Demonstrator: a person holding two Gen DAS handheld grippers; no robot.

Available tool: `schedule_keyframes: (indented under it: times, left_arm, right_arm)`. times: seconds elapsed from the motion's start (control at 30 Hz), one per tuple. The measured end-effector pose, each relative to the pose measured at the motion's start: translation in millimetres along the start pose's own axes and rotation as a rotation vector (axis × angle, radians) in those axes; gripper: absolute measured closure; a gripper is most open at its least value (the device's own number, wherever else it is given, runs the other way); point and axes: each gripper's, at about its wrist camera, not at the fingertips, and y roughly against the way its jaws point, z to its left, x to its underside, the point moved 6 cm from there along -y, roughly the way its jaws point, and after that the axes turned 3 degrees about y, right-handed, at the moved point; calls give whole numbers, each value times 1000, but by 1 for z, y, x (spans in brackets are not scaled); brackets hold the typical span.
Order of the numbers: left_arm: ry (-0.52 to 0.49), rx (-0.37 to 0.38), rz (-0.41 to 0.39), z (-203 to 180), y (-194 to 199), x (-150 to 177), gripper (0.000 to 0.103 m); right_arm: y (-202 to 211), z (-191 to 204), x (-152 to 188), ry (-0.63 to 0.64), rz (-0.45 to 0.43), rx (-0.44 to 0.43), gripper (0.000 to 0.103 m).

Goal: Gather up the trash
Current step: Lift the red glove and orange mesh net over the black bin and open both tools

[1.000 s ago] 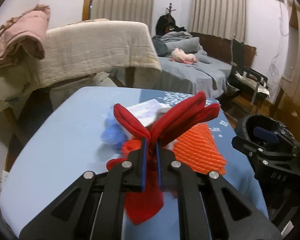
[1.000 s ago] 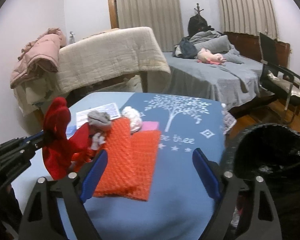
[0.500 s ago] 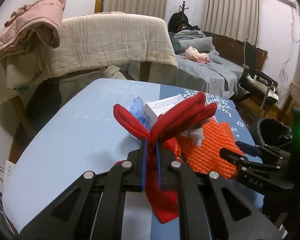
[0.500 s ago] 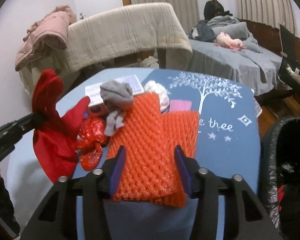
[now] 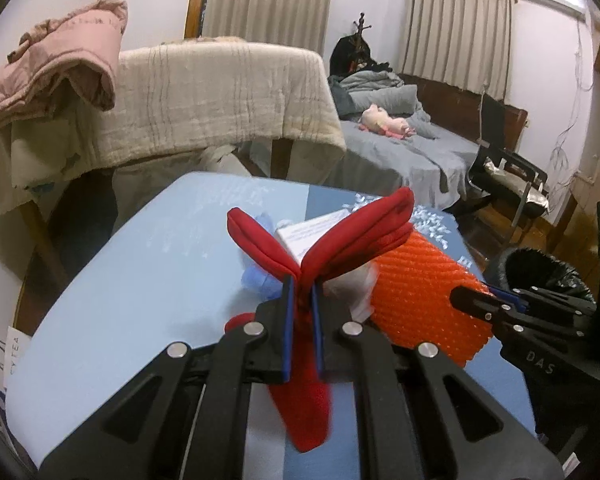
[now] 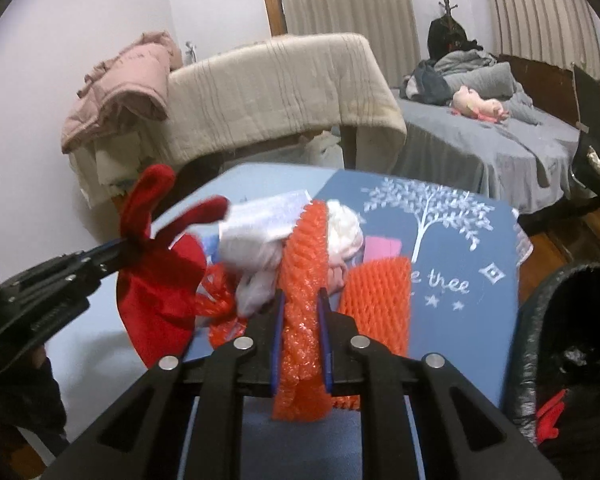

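While just closing, right tongs (image 6: 302,344) pinching orange foam net (image 6: 304,280) (left tongs (image 5: 301,300) clamping red cloth (image 5: 356,232)).

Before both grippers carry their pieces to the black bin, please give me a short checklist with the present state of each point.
1. Left gripper shut on the red cloth: ok.
2. Right gripper pinching the orange foam net, after its jaws have just been closing: ok.
3. Orange foam net free of its neighbours: cannot tell; a grey-white rag lies against it.
4. Black bin open and beside the table: ok.
5. Table cleared of trash: not ok; a second orange net, a pink slip and a paper box remain.
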Motion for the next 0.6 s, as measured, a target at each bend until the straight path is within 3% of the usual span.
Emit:
schedule_keyframes:
  times: [0.6]
  left_arm:
    - [-23, 95, -82, -50, 39, -29, 95]
  right_arm:
    - [66, -17, -35, -39, -143, 21, 88]
